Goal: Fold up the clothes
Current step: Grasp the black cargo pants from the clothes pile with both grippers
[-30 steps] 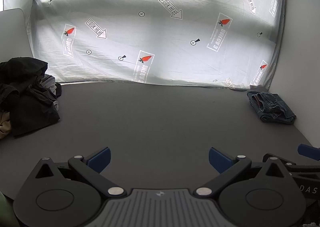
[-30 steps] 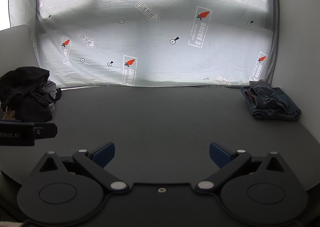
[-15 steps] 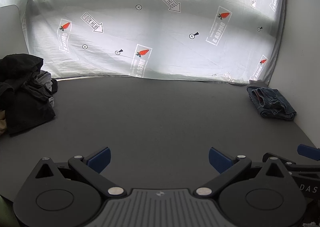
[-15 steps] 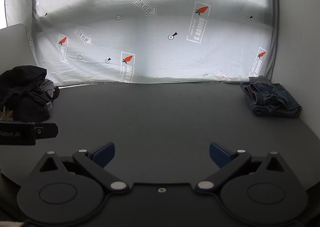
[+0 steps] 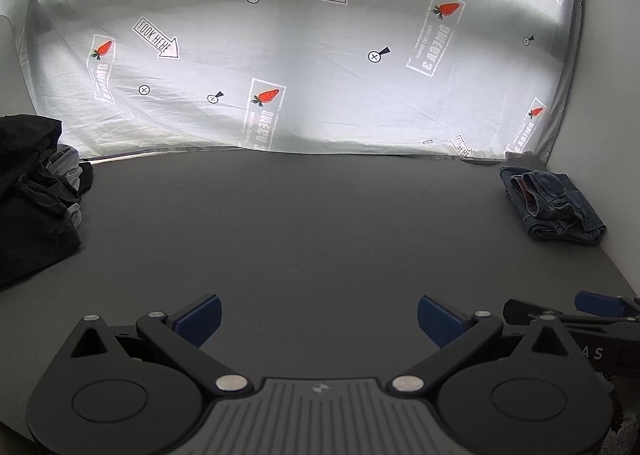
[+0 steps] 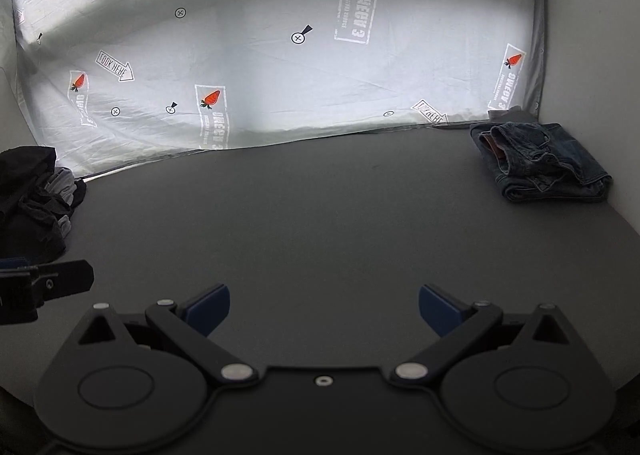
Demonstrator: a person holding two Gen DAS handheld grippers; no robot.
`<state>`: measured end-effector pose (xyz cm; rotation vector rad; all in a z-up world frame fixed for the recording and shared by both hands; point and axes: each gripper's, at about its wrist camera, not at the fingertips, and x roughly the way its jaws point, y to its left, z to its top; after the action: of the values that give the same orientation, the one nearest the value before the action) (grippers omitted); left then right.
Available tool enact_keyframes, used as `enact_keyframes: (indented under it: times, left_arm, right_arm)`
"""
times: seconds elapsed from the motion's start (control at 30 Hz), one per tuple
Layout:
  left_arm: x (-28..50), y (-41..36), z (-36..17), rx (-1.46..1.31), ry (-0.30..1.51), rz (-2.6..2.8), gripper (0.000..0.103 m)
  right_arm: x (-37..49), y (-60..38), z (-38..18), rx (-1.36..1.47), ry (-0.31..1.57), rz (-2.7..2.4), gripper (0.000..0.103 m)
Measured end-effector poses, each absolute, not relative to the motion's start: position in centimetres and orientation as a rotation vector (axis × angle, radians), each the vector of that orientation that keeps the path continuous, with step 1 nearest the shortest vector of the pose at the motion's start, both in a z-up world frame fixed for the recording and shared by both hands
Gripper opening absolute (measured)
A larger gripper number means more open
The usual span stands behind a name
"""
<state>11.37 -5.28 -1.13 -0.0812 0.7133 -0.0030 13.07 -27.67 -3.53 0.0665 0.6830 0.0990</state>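
Jeans (image 6: pixel 540 163) nearer than before | pile (image 5: pixel 36 195) left | jaws wide

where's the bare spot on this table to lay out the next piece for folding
The widest free patch is the dark table middle, bordered by the printed sheet behind, the dark clothes pile on the left, the folded jeans on the right, and the open left gripper and right gripper in front. Only the two far corners are crowded.

Both wrist views low, forward — share table (image 5: pixel 320 239).
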Motion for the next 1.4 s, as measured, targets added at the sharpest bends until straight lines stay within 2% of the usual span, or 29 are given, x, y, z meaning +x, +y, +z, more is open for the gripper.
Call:
enact_keyframes:
  times: [0.4,0.6,0.77,1.0,1.07,1.13,1.23,1.4]
  left_arm:
    - [15.8,6.0,-1.5,-0.232,0.749,0.228,0.103]
    - [17.6,12.6,-1.6,-0.295,0.747,0.337,0.103]
    - [19.2,24.2,-1.9,-0.437,0.681,0.430,0.103]
    - [21.6,39.0,-4.2,-0.559,0.657,0.549,0.103]
    - [22.1,43.0,-5.2,-0.589,0.648,0.576,0.103]
    - [22.6,46.2,-6.1,-0.621,0.644,0.590,0.103]
    - [23.0,51.1,-7.6,-0.687,0.632,0.628,0.103]
    - [21.7,57.5,-9.2,-0.767,0.556,0.756,0.103]
  right_arm:
    - [21.6,-20.6,-5.0,-0.086,0.697,0.449,0.100]
    - [24.7,-10.9,-5.1,-0.172,0.666,0.507,0.100]
    - [27.3,-0.2,-4.2,-0.229,0.627,0.544,0.098]
    - [31.6,16.1,-3.0,-0.337,0.559,0.722,0.086]
    - [32.8,20.6,-2.9,-0.359,0.551,0.776,0.079]
    - [33.7,24.5,-3.0,-0.391,0.536,0.828,0.067]
    - [34.6,30.8,-3.3,-0.463,0.504,0.914,0.053]
    - [35.1,39.0,-4.4,-0.514,0.460,1.109,0.050]
